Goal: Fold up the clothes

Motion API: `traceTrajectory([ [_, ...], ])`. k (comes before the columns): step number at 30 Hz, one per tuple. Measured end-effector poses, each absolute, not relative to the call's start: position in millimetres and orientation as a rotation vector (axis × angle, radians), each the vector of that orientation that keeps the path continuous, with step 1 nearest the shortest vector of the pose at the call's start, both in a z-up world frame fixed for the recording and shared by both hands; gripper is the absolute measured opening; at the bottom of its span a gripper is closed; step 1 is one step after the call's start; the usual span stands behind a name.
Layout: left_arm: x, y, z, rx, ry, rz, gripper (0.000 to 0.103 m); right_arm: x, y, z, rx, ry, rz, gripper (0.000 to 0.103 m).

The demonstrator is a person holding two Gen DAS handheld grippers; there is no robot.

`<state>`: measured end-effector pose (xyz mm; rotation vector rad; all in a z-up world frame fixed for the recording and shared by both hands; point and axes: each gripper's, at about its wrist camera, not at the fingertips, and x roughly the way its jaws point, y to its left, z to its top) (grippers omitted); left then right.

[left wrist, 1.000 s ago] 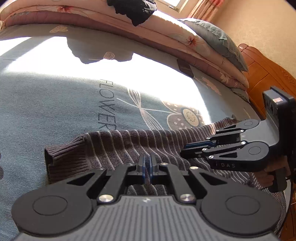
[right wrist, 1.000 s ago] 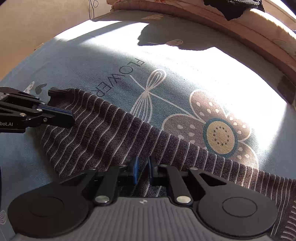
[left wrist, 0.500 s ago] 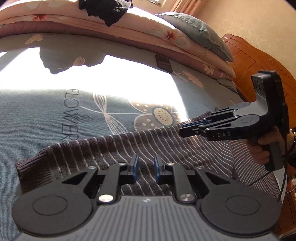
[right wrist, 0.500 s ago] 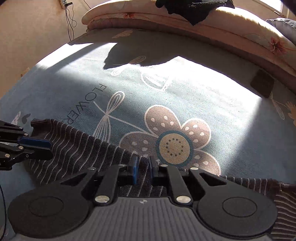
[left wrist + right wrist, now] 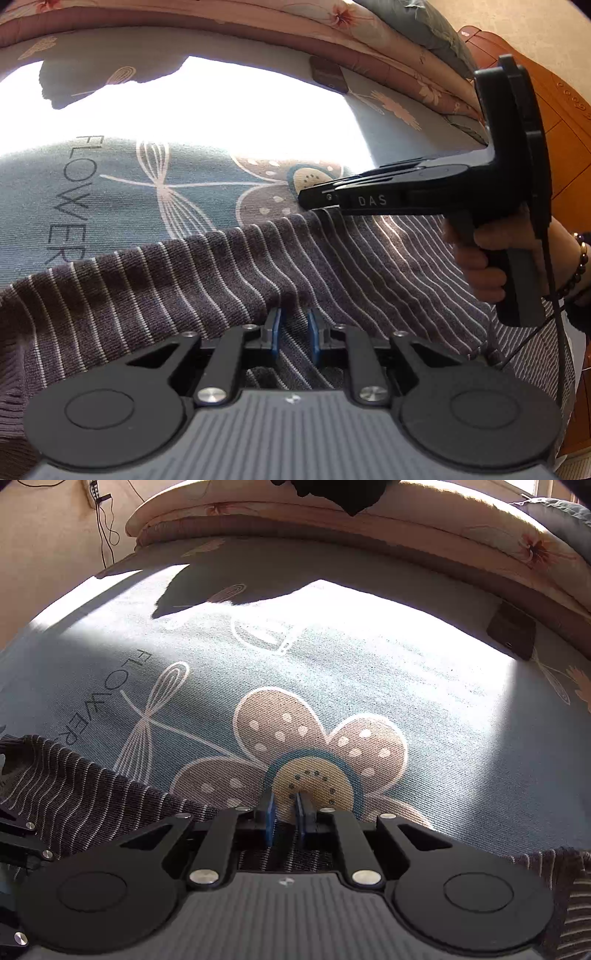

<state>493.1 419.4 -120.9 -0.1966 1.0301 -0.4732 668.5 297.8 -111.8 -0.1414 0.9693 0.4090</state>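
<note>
One striped sweater (image 5: 229, 288) spread on bed (image 5: 369, 672). Two tongs seen. Left tongs (image 5: 294, 332) slightly apart over sweater, nothing pinched. Right tongs (image 5: 284, 818) slightly apart at sweater edge, nothing pinched. One phone (image 5: 511, 629) laid far back.

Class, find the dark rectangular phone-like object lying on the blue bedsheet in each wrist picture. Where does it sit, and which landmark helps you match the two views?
Left wrist view: the dark rectangular object lies upper centre-right, beside the pink quilt's edge.
Right wrist view: the same object lies at the upper right, again near the quilt.
Shared landmark: the printed word FLOWER on the blue bedsheet.
</note>
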Motion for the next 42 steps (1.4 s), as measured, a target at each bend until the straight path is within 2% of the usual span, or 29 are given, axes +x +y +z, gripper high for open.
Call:
traceTrajectory([
  [2,494,415,-111,-0.195,1.034,-0.493,0.018,668,287,-100,-0.106,0.971,0.418,0.015],
  [4,494,406,-103,-0.189,1.017,-0.55,0.026,656,271,-84,-0.093,0.941,0.403,0.019],
  [5,495,399,-102,-0.185,1.023,-0.574,0.027,649,263,-78,-0.081,0.941,0.395,0.022],
  [8,501,373,-112,-0.129,1.08,-0.607,0.027,624,242,-73,-0.074,0.982,0.373,0.022],
  [12,507,365,-124,-0.134,1.115,-0.51,0.028,602,227,-95,-0.09,1.062,0.334,0.022],
  [13,509,366,-125,-0.148,1.11,-0.476,0.023,602,226,-103,-0.083,1.075,0.324,0.022],
  [17,519,370,-128,-0.158,1.084,-0.345,0.014,615,227,-117,-0.033,1.006,0.287,0.023],
  [21,536,374,-130,-0.183,1.052,-0.282,0.014,647,236,-119,-0.033,0.955,0.297,0.031],
  [26,538,371,-119,-0.176,1.04,-0.22,0.014,661,232,-109,-0.077,0.964,0.397,0.034],
  [28,524,366,-106,-0.143,1.029,-0.226,0.024,656,221,-95,-0.053,0.958,0.407,0.034],
  [30,506,361,-96,-0.1,1.027,-0.246,0.03,645,210,-76,-0.041,0.932,0.406,0.034],
  [35,471,360,-94,0.003,1.06,-0.214,0.031,594,183,-48,-0.023,0.913,0.362,0.034],
  [40,450,358,-95,-0.052,1.076,-0.233,0.031,537,168,-60,-0.047,0.969,0.361,0.034],
  [42,445,343,-93,-0.035,1.061,-0.27,0.031,520,164,-68,-0.042,1.005,0.354,0.03],
])
